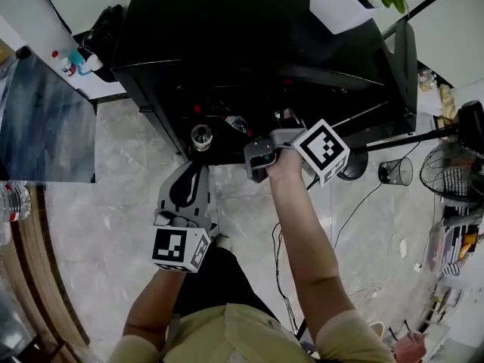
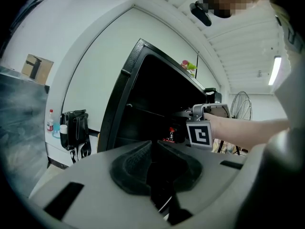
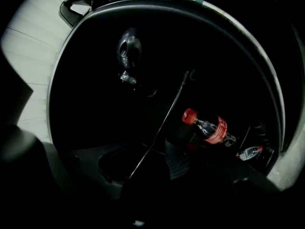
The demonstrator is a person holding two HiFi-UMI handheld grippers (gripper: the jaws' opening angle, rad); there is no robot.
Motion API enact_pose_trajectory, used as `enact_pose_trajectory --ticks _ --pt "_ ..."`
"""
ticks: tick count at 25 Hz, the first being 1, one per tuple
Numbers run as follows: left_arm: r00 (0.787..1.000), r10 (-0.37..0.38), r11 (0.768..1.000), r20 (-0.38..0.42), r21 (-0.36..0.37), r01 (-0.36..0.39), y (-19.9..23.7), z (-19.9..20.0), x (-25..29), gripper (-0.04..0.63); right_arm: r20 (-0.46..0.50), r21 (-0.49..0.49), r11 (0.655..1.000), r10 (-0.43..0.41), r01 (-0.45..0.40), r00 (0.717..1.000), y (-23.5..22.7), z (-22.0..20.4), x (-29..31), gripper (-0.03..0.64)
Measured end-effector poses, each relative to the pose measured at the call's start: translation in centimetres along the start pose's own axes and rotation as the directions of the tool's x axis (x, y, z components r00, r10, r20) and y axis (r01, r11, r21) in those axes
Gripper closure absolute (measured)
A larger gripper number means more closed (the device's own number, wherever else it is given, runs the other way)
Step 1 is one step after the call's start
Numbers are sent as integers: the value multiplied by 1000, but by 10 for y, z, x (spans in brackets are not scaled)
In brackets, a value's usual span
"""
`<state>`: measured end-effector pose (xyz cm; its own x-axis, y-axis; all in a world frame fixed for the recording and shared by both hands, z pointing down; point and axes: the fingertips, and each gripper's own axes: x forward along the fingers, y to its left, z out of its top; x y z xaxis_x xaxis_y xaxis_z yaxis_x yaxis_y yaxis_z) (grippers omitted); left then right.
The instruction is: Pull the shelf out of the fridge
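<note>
Shelf [image 3: 164,118], thin and straight-edged, sits inside the matte black fridge [image 1: 227,21], its glinting edge passing between the spread, textured pads of the unclamped right gripper [image 3: 147,165], a red-capped cola bottle [image 3: 207,128] just beyond, while the left gripper [image 2: 155,171], clenched empty, hangs outside over the marbled floor [image 1: 113,225].

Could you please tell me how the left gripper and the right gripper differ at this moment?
The left gripper has shut, empty jaws; the right gripper has open jaws with a thin shelf edge running between them. The right gripper reaches into the fridge; the left gripper hangs back outside it. Both carry a marker cube.
</note>
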<state>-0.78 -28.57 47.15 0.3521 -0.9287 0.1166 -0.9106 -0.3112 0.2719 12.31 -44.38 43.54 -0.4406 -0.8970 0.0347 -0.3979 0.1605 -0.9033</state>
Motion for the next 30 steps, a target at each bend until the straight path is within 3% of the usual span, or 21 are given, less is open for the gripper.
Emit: enact_pose_trajectory --ticks 7,10,15,30 --pt "1000 -3 1000 -11 -20 3 9 -7 0 575 48 -2 1000 -24 24 999 -5 18 13 470" --pt "1000 -9 999 -21 -51 8 13 -9 -1 574 59 -8 999 -40 40 997 -7 20 15 523" --pt "999 -22 993 -38 -118 17 17 -10 0 528 72 8 999 -32 32 997 -6 19 15 529" --pt "993 -120 950 1 -289 115 -1 6 5 471 57 37 998 -46 44 997 -7 11 -7 537"
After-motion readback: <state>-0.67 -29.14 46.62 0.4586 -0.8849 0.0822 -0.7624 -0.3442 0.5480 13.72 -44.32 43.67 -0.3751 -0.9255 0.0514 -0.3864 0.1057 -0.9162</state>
